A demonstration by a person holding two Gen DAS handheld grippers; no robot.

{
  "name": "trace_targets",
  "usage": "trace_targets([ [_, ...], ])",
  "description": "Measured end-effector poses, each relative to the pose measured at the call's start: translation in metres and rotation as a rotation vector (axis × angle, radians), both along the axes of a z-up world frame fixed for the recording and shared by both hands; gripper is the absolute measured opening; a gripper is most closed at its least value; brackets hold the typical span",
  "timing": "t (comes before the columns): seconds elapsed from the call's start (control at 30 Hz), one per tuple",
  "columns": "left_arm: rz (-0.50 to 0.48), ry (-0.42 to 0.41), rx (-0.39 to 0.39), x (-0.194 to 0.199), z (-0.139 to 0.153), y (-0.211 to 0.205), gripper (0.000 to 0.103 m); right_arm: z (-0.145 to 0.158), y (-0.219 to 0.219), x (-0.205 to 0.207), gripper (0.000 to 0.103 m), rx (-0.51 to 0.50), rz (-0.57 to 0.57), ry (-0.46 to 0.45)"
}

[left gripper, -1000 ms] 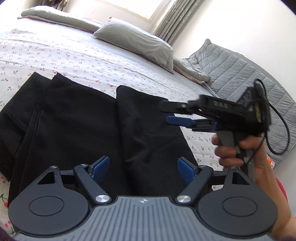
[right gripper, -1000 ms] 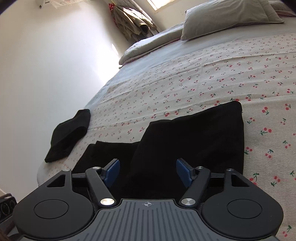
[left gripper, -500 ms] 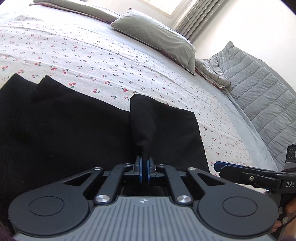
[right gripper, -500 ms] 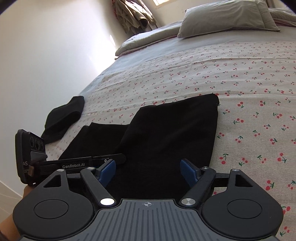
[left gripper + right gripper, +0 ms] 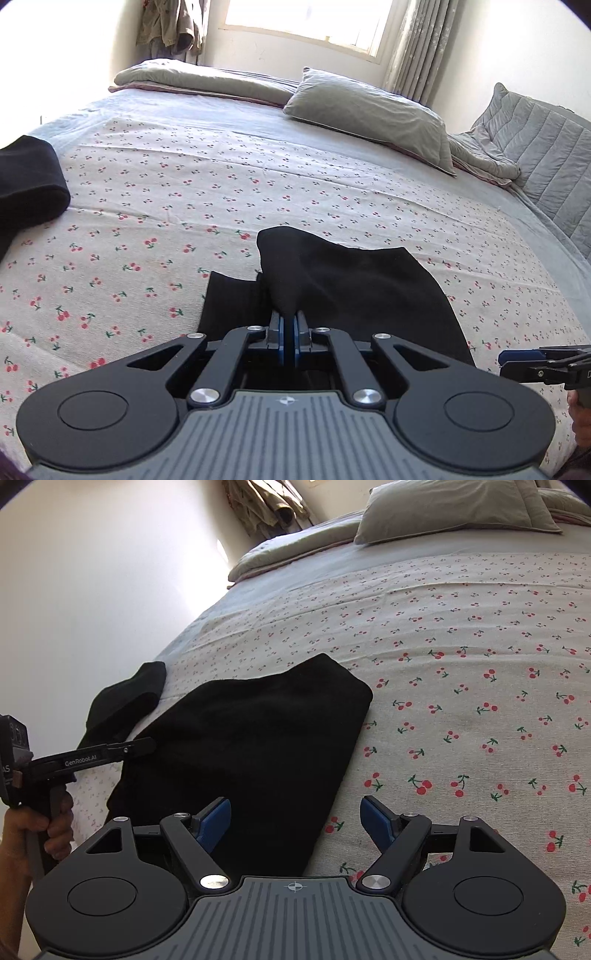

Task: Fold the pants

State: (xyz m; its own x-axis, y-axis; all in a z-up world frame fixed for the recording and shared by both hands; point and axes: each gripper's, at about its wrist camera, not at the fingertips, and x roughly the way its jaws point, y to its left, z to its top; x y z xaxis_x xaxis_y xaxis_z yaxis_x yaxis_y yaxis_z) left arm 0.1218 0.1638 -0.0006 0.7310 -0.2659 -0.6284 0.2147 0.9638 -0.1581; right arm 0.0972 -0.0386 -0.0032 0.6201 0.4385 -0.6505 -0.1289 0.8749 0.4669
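Pinching black pants (image 5: 354,288), left hand-held gripper (image 5: 288,334); right hand-held gripper (image 5: 295,821) gapes empty.

Cherry-print bedsheet (image 5: 332,192) — grey pillow (image 5: 365,110), curtain (image 5: 413,48)

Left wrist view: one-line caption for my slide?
Left tool shut on a lifted fold of black pants over a cherry-print bed; right tool waits open.

Bright window (image 5: 303,22) glare; fisheye-warped edges
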Motion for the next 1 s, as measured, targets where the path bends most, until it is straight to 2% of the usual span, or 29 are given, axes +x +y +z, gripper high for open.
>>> trace_targets([
  [0.13,0.043,-0.021,0.044,0.002,-0.004,0.015,0.005,-0.009,0.004,0.003,0.079,-0.001,0.002,0.029],
  [0.27,0.101,-0.006,0.075,0.014,-0.016,0.028,0.008,-0.018,0.005,0.004,0.079,0.007,0.002,0.059],
  [0.33,0.111,0.003,0.052,0.017,-0.017,0.036,0.023,-0.020,0.005,0.005,0.079,0.009,0.003,0.061],
  [0.37,0.109,0.012,0.025,0.017,-0.017,0.040,0.042,-0.020,0.005,0.004,0.079,0.010,0.004,0.060],
  [0.4,0.103,0.020,-0.014,0.017,-0.015,0.044,0.066,-0.020,0.004,0.004,0.079,0.015,0.007,0.059],
  [0.47,0.071,0.038,-0.095,0.018,-0.014,0.052,0.080,-0.020,0.003,0.005,0.079,0.039,0.015,0.060],
  [0.63,0.009,0.170,-0.243,0.032,-0.032,0.061,0.080,-0.030,0.001,0.013,0.079,0.184,0.044,0.084],
  [0.77,-0.009,0.232,-0.337,0.040,-0.049,0.066,0.074,-0.040,0.000,0.021,0.079,0.265,0.021,0.092],
  [0.87,-0.013,0.228,-0.389,0.040,-0.054,0.071,0.072,-0.042,0.004,0.026,0.077,0.274,0.008,0.077],
  [1.0,-0.019,0.242,-0.446,0.044,-0.055,0.080,0.068,-0.041,0.015,0.029,0.077,0.233,0.018,0.047],
])
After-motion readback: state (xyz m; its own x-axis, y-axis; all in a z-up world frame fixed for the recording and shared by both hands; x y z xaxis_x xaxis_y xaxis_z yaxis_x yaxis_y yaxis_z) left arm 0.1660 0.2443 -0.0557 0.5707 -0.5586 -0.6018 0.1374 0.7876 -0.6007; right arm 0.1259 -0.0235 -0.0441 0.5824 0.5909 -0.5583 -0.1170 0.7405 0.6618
